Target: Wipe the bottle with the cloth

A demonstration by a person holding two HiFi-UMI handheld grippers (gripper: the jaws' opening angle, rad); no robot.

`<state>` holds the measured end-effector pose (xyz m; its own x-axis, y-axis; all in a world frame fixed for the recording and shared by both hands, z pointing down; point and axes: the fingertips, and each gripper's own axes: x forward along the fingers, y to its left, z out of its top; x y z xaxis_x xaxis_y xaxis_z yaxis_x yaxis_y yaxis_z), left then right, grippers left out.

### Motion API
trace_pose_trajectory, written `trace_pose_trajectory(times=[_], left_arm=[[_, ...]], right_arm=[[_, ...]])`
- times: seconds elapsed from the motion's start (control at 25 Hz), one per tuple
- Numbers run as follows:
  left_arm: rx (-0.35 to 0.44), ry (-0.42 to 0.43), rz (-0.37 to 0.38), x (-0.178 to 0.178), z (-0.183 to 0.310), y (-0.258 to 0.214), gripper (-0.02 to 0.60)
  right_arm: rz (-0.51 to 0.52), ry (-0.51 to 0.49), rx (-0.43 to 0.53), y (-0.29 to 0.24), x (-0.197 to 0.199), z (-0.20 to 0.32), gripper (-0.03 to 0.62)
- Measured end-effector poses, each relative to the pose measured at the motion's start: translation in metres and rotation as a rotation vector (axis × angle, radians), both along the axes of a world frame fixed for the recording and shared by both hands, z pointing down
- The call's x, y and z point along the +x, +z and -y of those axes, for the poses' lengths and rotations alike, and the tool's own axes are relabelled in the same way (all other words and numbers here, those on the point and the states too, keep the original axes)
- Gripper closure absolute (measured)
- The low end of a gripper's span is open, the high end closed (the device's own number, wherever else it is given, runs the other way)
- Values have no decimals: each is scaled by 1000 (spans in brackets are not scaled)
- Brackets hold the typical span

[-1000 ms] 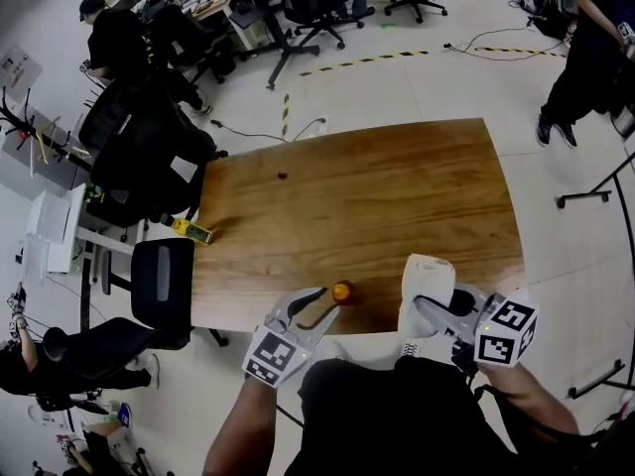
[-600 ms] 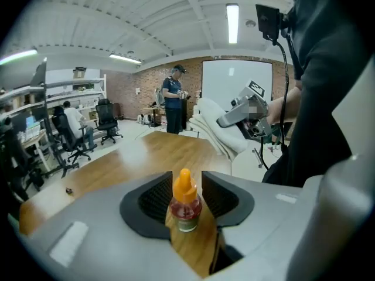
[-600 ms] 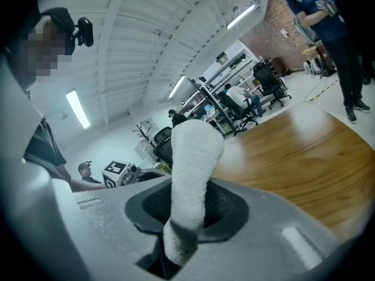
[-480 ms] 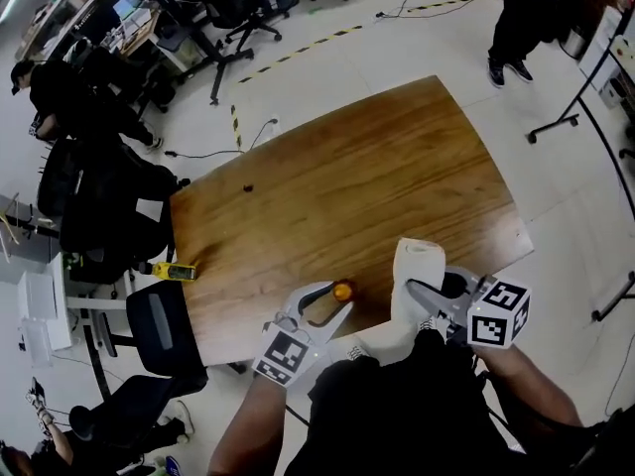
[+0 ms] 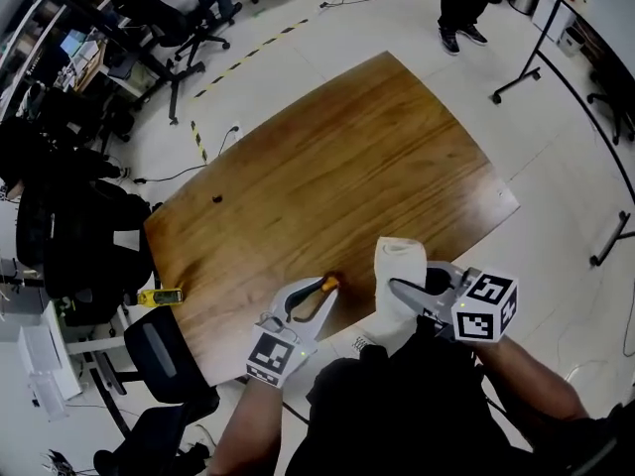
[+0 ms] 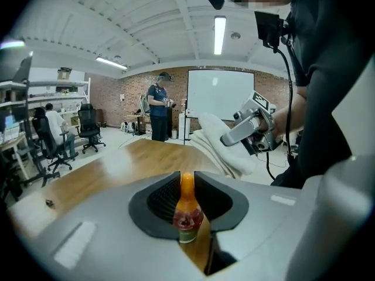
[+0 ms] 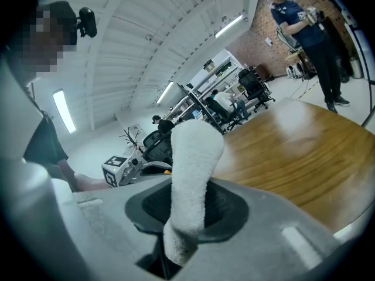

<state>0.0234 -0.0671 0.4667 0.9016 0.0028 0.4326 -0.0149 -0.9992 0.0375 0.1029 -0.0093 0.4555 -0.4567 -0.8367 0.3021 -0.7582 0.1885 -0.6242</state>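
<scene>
At the near edge of the wooden desk (image 5: 337, 177), we see the left gripper (image 5: 324, 289) with a small bottle (image 6: 187, 212) between its jaws. The jaws are closing, and in the left gripper view the pads lie against the bottle's sides. The bottle has a tapered orange cap, a red label and a pale green base, and it stands upright along the jaw line. In the head view only the orange cap shows at the jaw tips, so we cannot tell whether the base rests on the desk. The right gripper (image 5: 393, 287) is clenched on a white terry cloth (image 7: 193, 163). The cloth is folded into a thick roll that rises out of the jaws and bends over at the top. In the head view the cloth hangs over the near desk edge, just to the right of the bottle and apart from it. Farther back on the desk, a small dark object (image 5: 215, 198) lies alone near the left edge. Beyond the desk, we note office chairs (image 5: 189, 13) on the white floor and a person (image 6: 158, 113) standing near a whiteboard (image 6: 220, 101).
</scene>
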Motion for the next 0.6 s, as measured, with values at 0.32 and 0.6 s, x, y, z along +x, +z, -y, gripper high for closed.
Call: trace_pose_trajectory(times=[0.32, 0.6], left_arm=[[-64, -19, -39, 4, -3, -8, 497], [-59, 4, -51, 1, -5, -3, 500]], right_arm=[[232, -23, 14, 49, -48, -2, 516], [283, 185, 197, 33, -73, 11, 516]])
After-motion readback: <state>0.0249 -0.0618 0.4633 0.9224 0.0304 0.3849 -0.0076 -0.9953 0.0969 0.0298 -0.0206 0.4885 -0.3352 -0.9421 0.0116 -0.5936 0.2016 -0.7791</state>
